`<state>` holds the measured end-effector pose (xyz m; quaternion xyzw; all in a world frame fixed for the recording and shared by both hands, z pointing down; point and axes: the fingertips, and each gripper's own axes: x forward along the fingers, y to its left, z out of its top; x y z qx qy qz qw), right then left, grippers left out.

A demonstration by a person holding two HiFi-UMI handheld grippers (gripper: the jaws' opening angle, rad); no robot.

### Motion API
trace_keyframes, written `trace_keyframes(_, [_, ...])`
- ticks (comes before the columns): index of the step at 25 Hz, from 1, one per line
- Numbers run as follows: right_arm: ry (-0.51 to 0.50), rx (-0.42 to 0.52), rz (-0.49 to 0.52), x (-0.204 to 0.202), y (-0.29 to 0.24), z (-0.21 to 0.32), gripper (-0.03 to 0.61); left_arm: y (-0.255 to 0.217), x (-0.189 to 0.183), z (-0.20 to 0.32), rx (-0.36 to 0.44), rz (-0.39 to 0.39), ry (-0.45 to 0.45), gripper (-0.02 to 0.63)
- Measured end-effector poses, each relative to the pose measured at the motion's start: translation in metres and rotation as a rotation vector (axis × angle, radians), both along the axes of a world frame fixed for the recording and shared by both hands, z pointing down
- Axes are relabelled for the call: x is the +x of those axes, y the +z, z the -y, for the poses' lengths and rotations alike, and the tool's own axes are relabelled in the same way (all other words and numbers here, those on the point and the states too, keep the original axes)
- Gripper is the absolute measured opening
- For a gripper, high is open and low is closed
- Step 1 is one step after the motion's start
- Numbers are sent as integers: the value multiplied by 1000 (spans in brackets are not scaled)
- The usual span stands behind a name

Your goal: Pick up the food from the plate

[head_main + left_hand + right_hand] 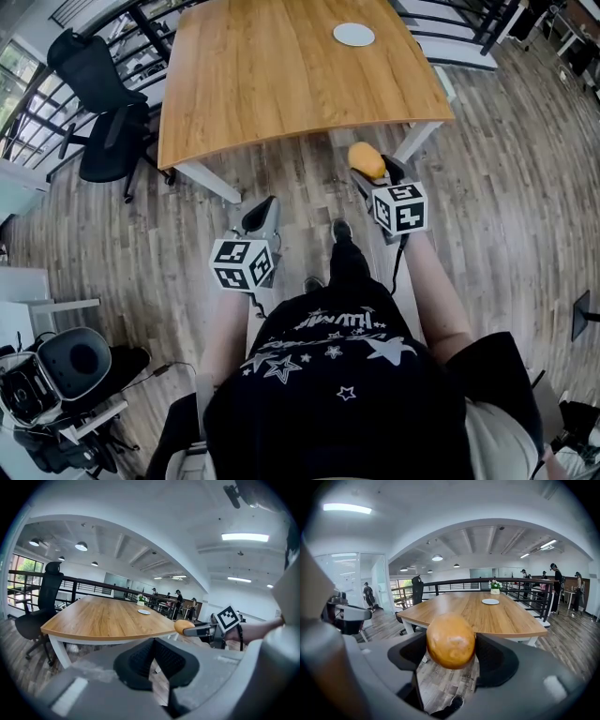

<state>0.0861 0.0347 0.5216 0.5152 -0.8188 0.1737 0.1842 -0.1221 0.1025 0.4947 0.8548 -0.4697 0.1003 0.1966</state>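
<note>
Right gripper [374,174] gripping round orange-brown food [366,159], jaws standing wide around it, over floor [300,192] just short of counter [272,75]. Left gripper [262,212] jaws sitting together, nothing between. White plate [353,35] lying at counter's far end.

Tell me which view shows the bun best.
The right gripper view: the bun fills the middle, close and sharp, pinched between the jaws. The head view shows it small from above; the left gripper view catches only a small side glimpse.
</note>
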Motion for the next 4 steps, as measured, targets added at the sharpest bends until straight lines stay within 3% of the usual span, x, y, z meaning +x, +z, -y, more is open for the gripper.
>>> trace_keyframes(4, [2,0,1,-1,3,-3,330,2,0,-3,1,2,6,2])
